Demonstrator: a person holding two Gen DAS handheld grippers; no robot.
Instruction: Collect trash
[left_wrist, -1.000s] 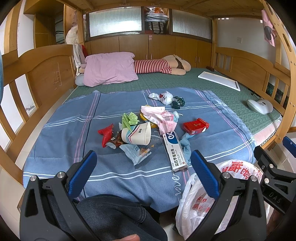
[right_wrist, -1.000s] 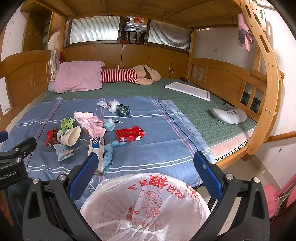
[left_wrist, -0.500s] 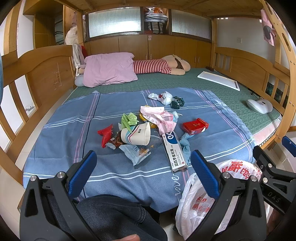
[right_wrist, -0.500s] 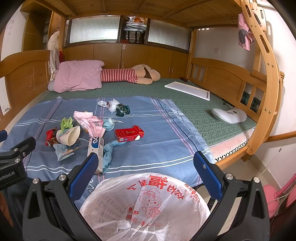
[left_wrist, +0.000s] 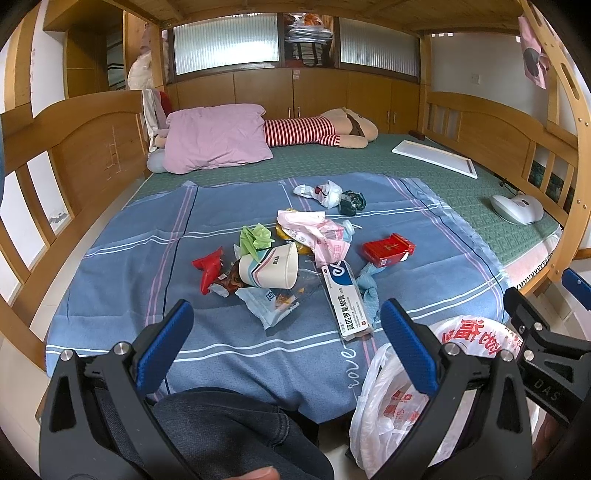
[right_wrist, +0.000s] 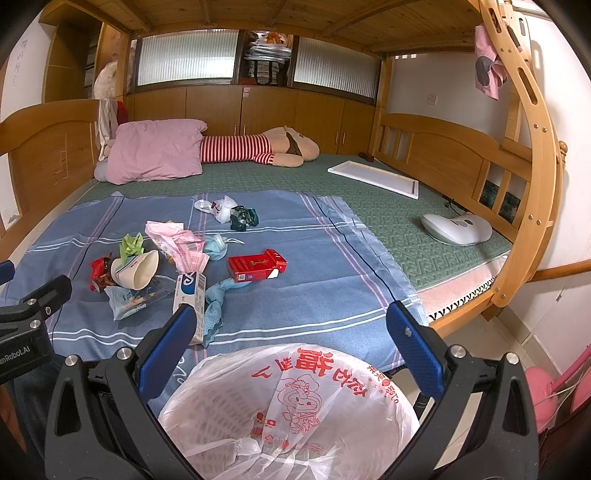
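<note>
Both tongs, left (left_wrist: 284, 326) and right (right_wrist: 288, 328), gape wide, gripping nothing. The trash (left_wrist: 291, 254) (paper cup, wrappers, boxes) lies mid-frame on the blue sheet (left_wrist: 147, 229); the bag-lined bin (right_wrist: 291, 406) sits lower centre.

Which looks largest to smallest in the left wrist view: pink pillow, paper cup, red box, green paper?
1. Pink pillow, though farthest away.
2. Paper cup.
3. Red box and green paper: too alike to rank.
</note>
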